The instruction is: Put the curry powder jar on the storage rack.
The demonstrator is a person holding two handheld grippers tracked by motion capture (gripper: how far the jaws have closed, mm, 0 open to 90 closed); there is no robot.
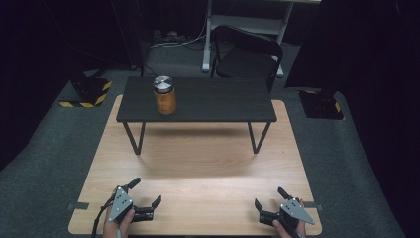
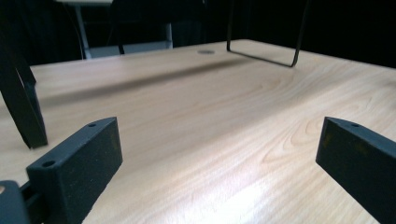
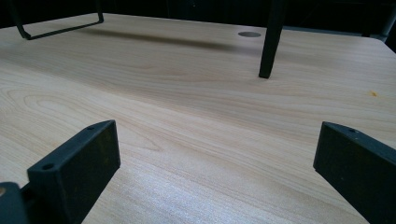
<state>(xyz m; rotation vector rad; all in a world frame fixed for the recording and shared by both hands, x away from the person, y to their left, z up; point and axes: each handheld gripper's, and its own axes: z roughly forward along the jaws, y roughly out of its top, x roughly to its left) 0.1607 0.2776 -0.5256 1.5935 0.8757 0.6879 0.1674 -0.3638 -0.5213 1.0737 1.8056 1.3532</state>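
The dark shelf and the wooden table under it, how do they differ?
The shelf is near-black, the table pale wood grain. The shelf is smaller and stands raised on thin wire legs on the table's far half. The shelf carries a jar; the table's near edge has both grippers. Both tops are flat and rectangular.

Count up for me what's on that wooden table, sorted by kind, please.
Jar with a metal lid: 1, standing on the shelf.
Small black raised shelf on wire legs: 1.
Hand-held gripper: 2, the left gripper and the right gripper, both open at the near edge of the table.
Total: 4
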